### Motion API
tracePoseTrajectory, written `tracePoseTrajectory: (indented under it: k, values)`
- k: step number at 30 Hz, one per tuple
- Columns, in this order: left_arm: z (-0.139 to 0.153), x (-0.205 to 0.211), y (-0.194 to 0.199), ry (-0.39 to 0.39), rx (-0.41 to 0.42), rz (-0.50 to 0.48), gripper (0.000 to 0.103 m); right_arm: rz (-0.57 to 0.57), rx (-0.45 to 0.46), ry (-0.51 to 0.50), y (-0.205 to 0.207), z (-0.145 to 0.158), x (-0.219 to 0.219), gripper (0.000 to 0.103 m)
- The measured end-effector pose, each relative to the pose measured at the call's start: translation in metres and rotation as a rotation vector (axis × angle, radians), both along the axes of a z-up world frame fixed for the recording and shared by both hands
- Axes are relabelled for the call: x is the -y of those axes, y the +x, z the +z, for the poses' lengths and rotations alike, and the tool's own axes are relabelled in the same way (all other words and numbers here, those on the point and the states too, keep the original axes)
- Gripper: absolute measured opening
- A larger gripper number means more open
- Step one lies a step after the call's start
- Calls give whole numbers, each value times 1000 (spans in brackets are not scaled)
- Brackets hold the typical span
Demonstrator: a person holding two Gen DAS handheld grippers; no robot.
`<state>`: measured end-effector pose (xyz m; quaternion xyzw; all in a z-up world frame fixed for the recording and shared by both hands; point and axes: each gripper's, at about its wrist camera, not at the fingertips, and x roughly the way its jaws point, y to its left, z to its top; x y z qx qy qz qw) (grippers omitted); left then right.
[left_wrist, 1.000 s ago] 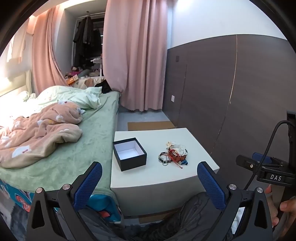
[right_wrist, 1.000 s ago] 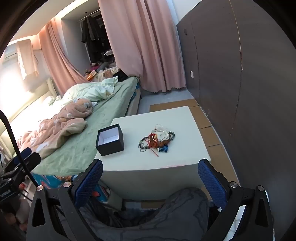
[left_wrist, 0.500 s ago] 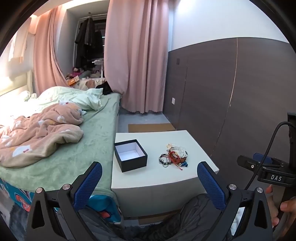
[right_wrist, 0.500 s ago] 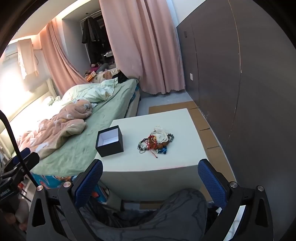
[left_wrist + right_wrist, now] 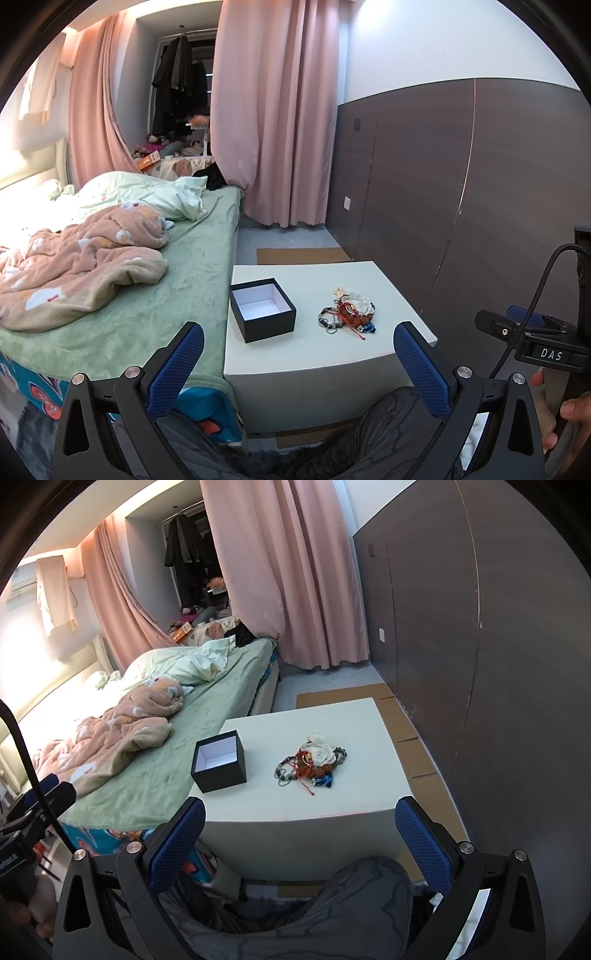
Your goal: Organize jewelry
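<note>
A tangled pile of jewelry (image 5: 349,316) with beads, red cord and white pieces lies on a white table (image 5: 306,354). It also shows in the right wrist view (image 5: 313,763). An open black box (image 5: 263,309) with a white inside stands left of the pile, and shows in the right wrist view (image 5: 218,760). My left gripper (image 5: 297,356) is open and empty, held short of the table's near edge. My right gripper (image 5: 299,834) is open and empty, also short of the near edge.
A bed (image 5: 155,280) with a green sheet and a pink blanket touches the table's left side. A dark panelled wall (image 5: 461,206) runs along the right. Pink curtains (image 5: 273,122) hang behind. The person's knee (image 5: 332,901) is below the grippers. The white table also shows in the right wrist view (image 5: 332,723).
Both views have shifted slightly. The table and jewelry sit a little lower and closer in the left wrist view. Both grippers stay open.
</note>
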<state>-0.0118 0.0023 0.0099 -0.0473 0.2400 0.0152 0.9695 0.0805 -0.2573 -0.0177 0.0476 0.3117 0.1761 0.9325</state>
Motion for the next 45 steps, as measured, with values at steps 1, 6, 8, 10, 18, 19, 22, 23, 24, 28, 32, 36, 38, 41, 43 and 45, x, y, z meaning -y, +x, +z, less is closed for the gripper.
tracePoseTrajectory:
  k: [1,6,8,10,18,19,22,23,24,28,32,36,38,41,43,45]
  values:
    - [0,0,0,-1,0,0,102,0,0,0,0,1,2,103]
    - [-1,-1,-2,-1,3,-3,102,0,1,-1,0,0,0,103]
    - [0,0,-3,0,3,-5,102,-1,2,-3,-1,0,0,103]
    - [0,0,-4,0,1,-7,102,-1,3,-4,-1,0,0,103]
    - [-4,7,-1,2,1,-6,102,-1,4,-4,-1,1,1,103]
    - [-4,8,-1,2,2,-6,102,-1,4,-5,-1,1,0,103]
    - [-4,12,0,4,1,-8,102,-1,5,-4,-1,2,1,103]
    - [-5,3,0,1,-1,-10,102,-1,5,-5,-1,1,0,103]
    - [-4,2,-1,0,0,-7,102,-2,4,-5,-1,1,1,103]
    - [-4,3,-1,-1,1,-7,102,-1,4,-4,-1,1,2,103]
    - [-5,4,-1,-2,1,-8,102,-1,4,-4,-1,1,2,103]
    - [-5,5,-1,-2,1,-10,102,-2,5,-5,-1,1,2,103]
    - [-5,5,-1,-2,1,-11,102,-3,5,-5,-1,1,2,103]
    - [-7,9,1,-1,-4,-14,102,-7,-1,-4,2,1,7,103]
    - [-7,11,2,-7,-7,-16,102,-11,-4,0,2,2,10,103]
    - [-8,11,2,-11,-9,-17,102,-14,-4,0,2,1,11,103]
